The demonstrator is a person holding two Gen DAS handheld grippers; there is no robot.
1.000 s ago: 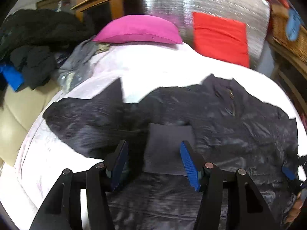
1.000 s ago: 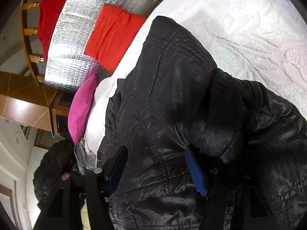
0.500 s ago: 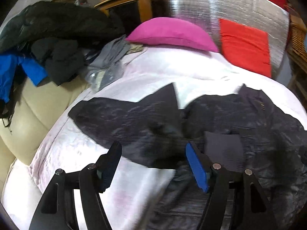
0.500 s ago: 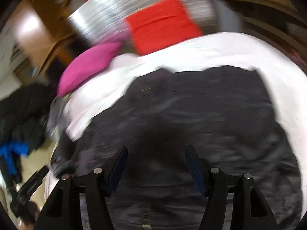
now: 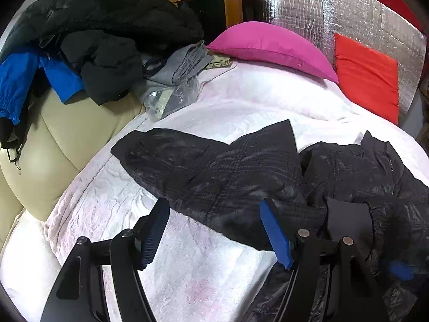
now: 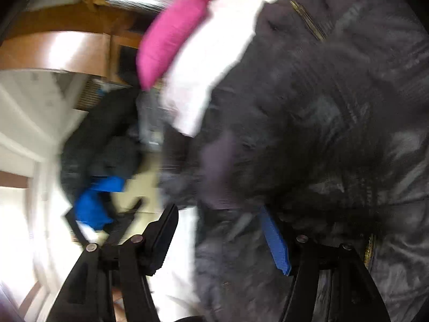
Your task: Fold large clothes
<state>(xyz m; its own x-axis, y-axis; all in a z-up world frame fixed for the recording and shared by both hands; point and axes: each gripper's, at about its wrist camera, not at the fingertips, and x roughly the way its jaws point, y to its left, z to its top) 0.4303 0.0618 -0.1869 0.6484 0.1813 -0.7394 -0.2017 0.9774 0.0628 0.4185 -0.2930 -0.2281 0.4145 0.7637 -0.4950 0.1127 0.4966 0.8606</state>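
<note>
A large black quilted jacket (image 5: 230, 177) lies spread on the white-pink bed cover (image 5: 187, 276), one sleeve stretched out to the left. Its grey cuff (image 5: 348, 220) rests on the body, and the collar with a zip (image 5: 388, 161) is at the right. My left gripper (image 5: 214, 232) hovers open over the sleeve's near edge with nothing between its blue pads. In the blurred right wrist view my right gripper (image 6: 219, 238) stands open above the jacket (image 6: 335, 120), near the grey cuff (image 6: 217, 166). One blue pad (image 5: 399, 271) of it shows at the left wrist view's lower right.
A heap of black coats (image 5: 107, 26) and a blue garment (image 5: 16, 80) lies on a beige sofa (image 5: 53, 147) at the left. Grey clothes (image 5: 177, 75), a magenta pillow (image 5: 270, 48) and a red cushion (image 5: 367, 80) sit near the silver headboard (image 5: 348, 13).
My left gripper has swung left from the grey cuff to the sleeve and its jaws have widened. The right gripper has swept and rolled across the jacket, and its view is now blurred.
</note>
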